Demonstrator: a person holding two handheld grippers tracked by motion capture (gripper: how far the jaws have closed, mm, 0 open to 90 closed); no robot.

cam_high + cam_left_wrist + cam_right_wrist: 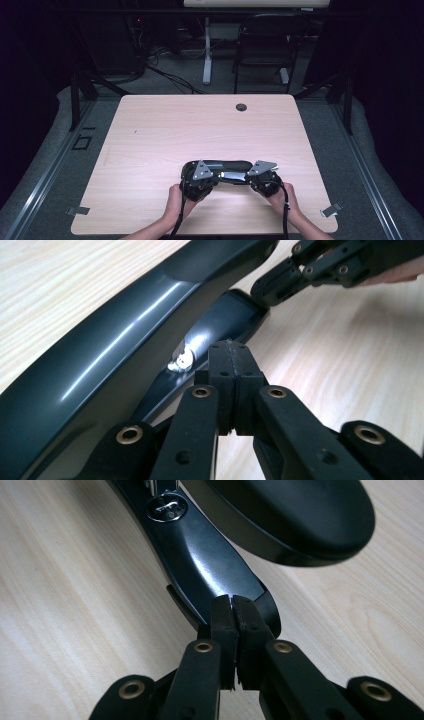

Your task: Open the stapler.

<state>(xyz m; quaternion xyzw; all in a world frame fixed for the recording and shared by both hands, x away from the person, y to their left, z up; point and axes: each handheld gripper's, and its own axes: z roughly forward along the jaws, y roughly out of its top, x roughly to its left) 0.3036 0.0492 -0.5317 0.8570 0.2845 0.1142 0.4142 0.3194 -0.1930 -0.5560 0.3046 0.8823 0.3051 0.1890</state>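
I've got both grippers down near the front edge of the surface (150, 130), w/ a long black glossy case (222, 169) lying crosswise betw. them. It looks like a hinged case, open: a curved lid (115, 335) w/ a flatter base part (227, 315) beside it, joined at a small metal fitting (181, 360).

Left gripper (229, 347): fingers (220, 385) pressed together, no gap showing. They sit right at the base part's edge, next to the metal fitting; can't tell if a thin lip is pinched betw. them or if they only rest against it. In the high view the left gripper (199, 176) is at the case's left end, left hand (176, 199) behind it.

Right gripper (231, 602): fingers (224, 640) also drawn together, only a hairline seam. Tips are right against the rounded end of the glossy base (200, 560), touching it; whether the edge is clamped I can't tell. A round metal stud (166, 507) sits farther up that part, and the lid's rounded end (290, 515) lies just beyond. High view puts the right gripper (264, 174) at the case's right end, right hand (282, 197) behind it.

From the left gripper view the right gripper (285, 282) touches the far end of the base.

Beyond the surface: a dark chair (265, 45) and a white desk leg (207, 50) on the floor.
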